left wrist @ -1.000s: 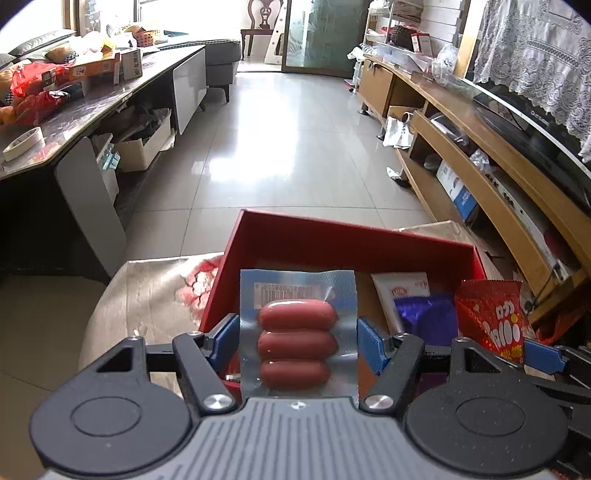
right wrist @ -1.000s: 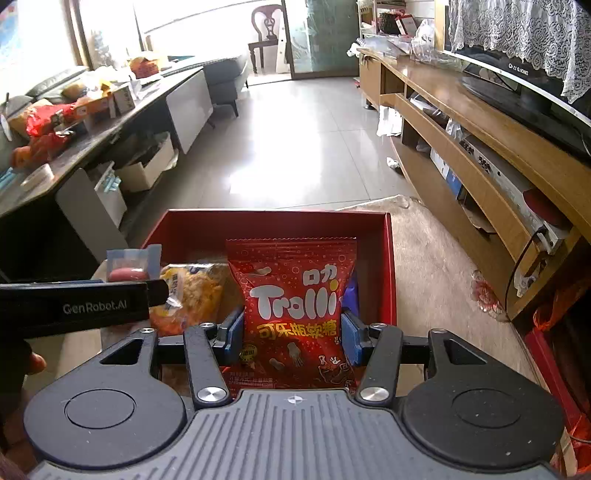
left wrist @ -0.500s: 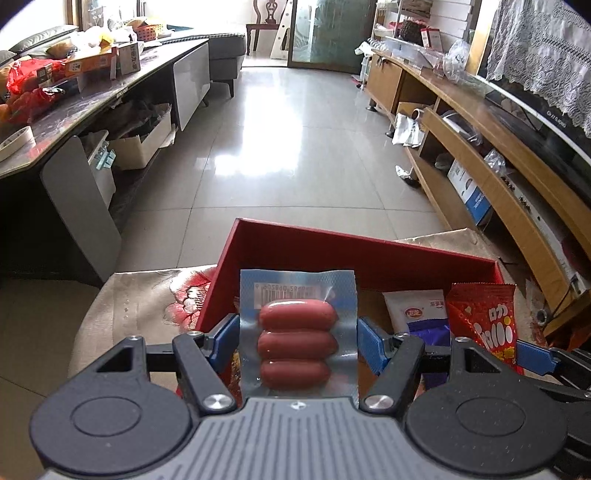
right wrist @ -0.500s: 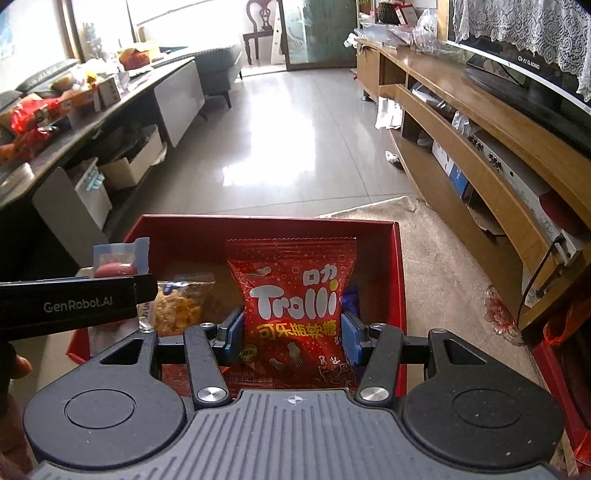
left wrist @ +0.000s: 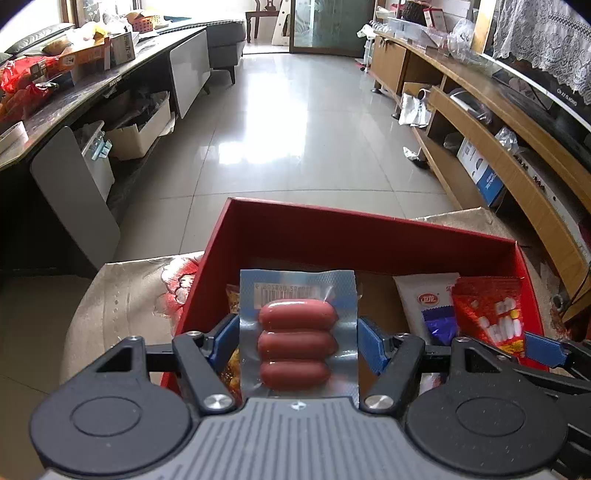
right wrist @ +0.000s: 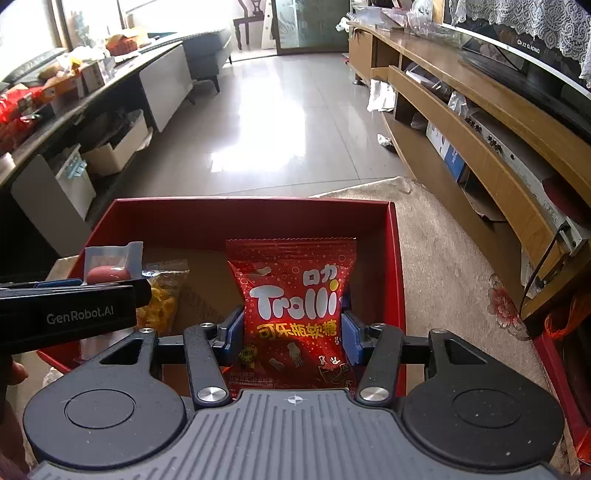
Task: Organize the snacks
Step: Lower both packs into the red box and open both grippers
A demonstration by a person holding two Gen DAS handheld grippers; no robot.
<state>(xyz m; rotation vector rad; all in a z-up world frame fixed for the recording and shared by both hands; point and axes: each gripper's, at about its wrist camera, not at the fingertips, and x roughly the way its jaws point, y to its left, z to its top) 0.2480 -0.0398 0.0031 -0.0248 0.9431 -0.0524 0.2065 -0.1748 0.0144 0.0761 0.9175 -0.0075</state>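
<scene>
Left wrist view: left gripper (left wrist: pixel 298 341) clamps sausage pack (left wrist: pixel 297 332) upright over red box (left wrist: pixel 354 236), near its left wall. White packet (left wrist: pixel 430 299) lies inside box.

Right wrist view: right gripper (right wrist: pixel 293 334) grips Trolli bag (right wrist: pixel 293 310), upright, over box right half. Yellow snack bag (right wrist: pixel 162 295) in box at left.

Glossy pale floor tiles (left wrist: pixel 295 122) carried a bright glare at twelve o'clock. A long wooden shelf unit (right wrist: pixel 480 122) ran along three o'clock, a dark cluttered counter (left wrist: pixel 74 96) along nine, a chair (right wrist: pixel 251 22) far off.
</scene>
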